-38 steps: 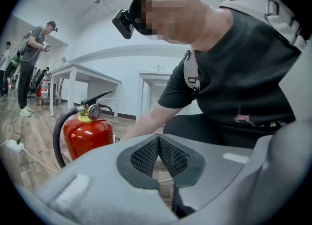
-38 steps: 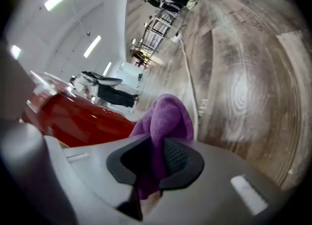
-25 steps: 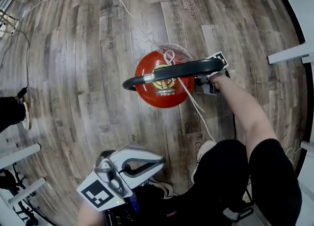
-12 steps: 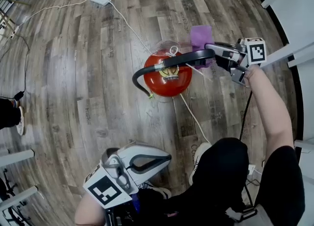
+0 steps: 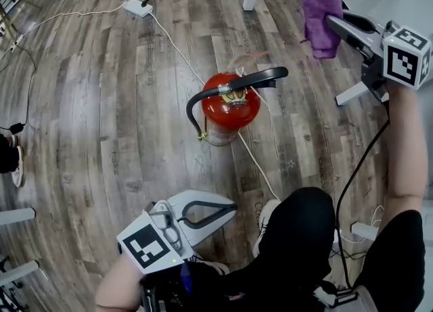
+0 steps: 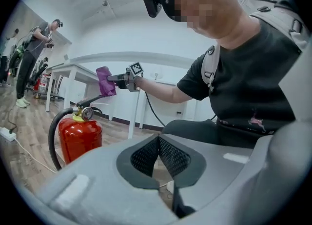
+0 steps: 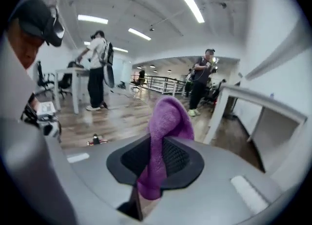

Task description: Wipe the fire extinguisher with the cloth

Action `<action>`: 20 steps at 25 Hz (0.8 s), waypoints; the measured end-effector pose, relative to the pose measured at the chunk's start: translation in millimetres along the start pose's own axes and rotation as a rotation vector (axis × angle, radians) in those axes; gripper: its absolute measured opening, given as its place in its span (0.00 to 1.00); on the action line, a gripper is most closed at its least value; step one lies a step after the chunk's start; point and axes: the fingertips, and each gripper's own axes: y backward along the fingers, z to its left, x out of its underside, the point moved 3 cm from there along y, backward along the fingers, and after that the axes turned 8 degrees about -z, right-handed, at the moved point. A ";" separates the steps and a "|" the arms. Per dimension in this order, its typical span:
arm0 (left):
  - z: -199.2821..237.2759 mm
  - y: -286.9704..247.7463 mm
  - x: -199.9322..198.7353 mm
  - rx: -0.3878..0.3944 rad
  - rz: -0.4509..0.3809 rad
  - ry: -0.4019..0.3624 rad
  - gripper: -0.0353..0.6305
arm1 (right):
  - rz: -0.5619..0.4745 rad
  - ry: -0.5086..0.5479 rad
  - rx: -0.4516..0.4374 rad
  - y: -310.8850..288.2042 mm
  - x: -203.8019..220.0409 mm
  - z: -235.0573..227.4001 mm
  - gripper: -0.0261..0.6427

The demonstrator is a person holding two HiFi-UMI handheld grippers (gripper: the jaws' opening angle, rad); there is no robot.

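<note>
Between the clamped right tongs (image 7: 158, 158) sits a purple fuzzy cloth (image 7: 168, 116). Unlike their view, the closed, empty left tongs' (image 6: 157, 153) view shows the red cylindrical fire extinguisher (image 6: 78, 138).

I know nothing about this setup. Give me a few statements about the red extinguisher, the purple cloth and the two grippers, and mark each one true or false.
1. The purple cloth is clamped in the right gripper. True.
2. The cloth is pressed against the fire extinguisher. False: it is held up in the air, apart from the extinguisher.
3. The fire extinguisher stands upright on the wooden floor. True.
4. The left gripper grips the extinguisher. False: it is shut on nothing, away from the extinguisher.
</note>
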 end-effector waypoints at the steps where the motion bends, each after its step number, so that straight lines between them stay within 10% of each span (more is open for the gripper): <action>1: -0.5 1.0 -0.5 0.000 -0.004 0.000 0.05 | 0.009 0.072 0.048 4.1 -9.8 1.9 0.12; 7: 6.7 3.7 1.1 -0.019 -0.038 0.042 0.05 | 0.195 0.413 -0.335 -28.5 -10.4 135.3 0.12; 13: 8.0 -0.9 -4.4 -0.012 -0.057 0.047 0.05 | 0.489 1.006 -0.496 -87.6 46.0 208.2 0.12; 20: 12.9 -4.0 -2.8 -0.018 -0.070 0.061 0.05 | 0.560 1.191 -0.634 -123.8 69.1 251.5 0.12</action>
